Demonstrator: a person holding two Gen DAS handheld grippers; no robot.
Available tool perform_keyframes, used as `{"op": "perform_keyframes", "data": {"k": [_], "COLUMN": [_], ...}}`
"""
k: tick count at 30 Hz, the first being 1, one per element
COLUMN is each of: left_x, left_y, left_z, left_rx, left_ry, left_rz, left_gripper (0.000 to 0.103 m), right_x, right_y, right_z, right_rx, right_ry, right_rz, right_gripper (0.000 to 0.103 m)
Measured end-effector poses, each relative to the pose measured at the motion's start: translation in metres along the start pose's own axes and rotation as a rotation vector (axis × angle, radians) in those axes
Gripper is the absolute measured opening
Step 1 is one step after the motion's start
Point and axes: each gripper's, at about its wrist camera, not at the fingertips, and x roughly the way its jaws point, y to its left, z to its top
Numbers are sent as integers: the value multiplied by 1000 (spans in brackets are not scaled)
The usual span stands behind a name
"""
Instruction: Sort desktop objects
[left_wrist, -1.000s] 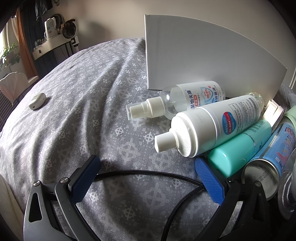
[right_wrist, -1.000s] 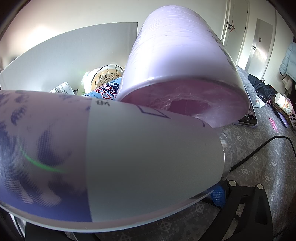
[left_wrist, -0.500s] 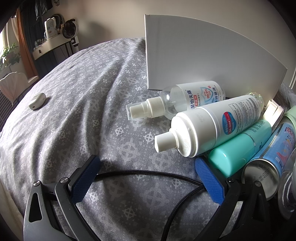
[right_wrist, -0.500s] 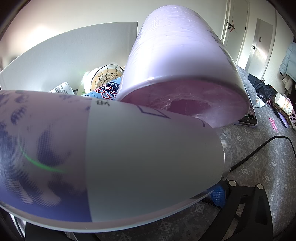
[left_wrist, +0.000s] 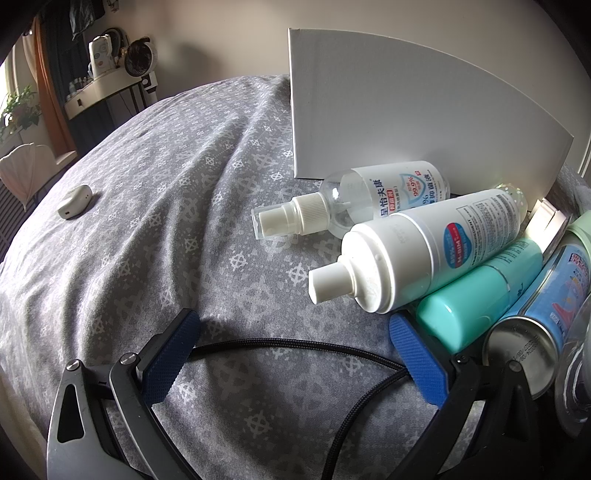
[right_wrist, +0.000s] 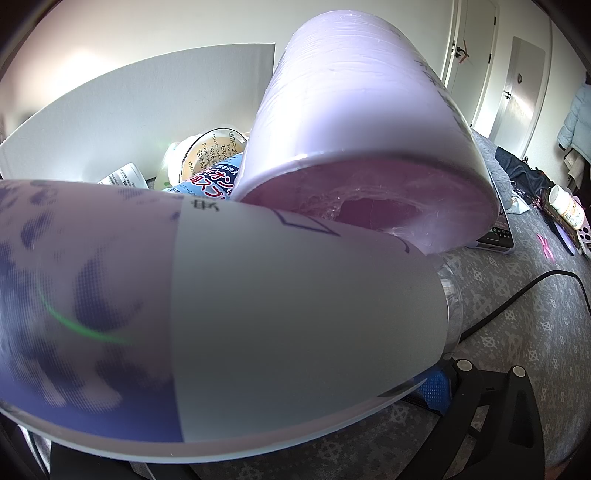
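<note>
Your left claw (left_wrist: 291, 354) is wide and released above the cloth (left_wrist: 155, 206), beside the white bottle (left_wrist: 417, 254). Your right claw is hidden by a purple bottle (right_wrist: 229, 325); I cannot tell its state.

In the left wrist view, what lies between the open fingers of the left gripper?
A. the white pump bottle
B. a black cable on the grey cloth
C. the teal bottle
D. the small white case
B: a black cable crosses the grey cloth between the open fingers of the left gripper, which grips nothing.
</note>
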Motion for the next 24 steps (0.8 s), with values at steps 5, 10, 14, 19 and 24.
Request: {"op": "perform_keyframes", "data": {"k": [5,10,14,19,24], "left_x": [0,0,0,0,-5], "left_y": [0,0,0,0,13], "left_z": [0,0,0,1,7], "left_rx": [0,0,0,-3,70], "left_ry": [0,0,0,7,94], "left_rz": [0,0,0,-3,-132], "left_gripper": [103,103,103,103,103], "right_x": [1,2,3,1,-3], "right_y": [-1,0,0,-1,-7], "right_z": [0,1,1,2,3], "right_rx": [-1,-2,-1,-1,-28], "right_ry": [0,0,0,0,7], "right_rz": [-1,-2,-2,-1,65], "right_gripper": [103,103,103,103,103]}}
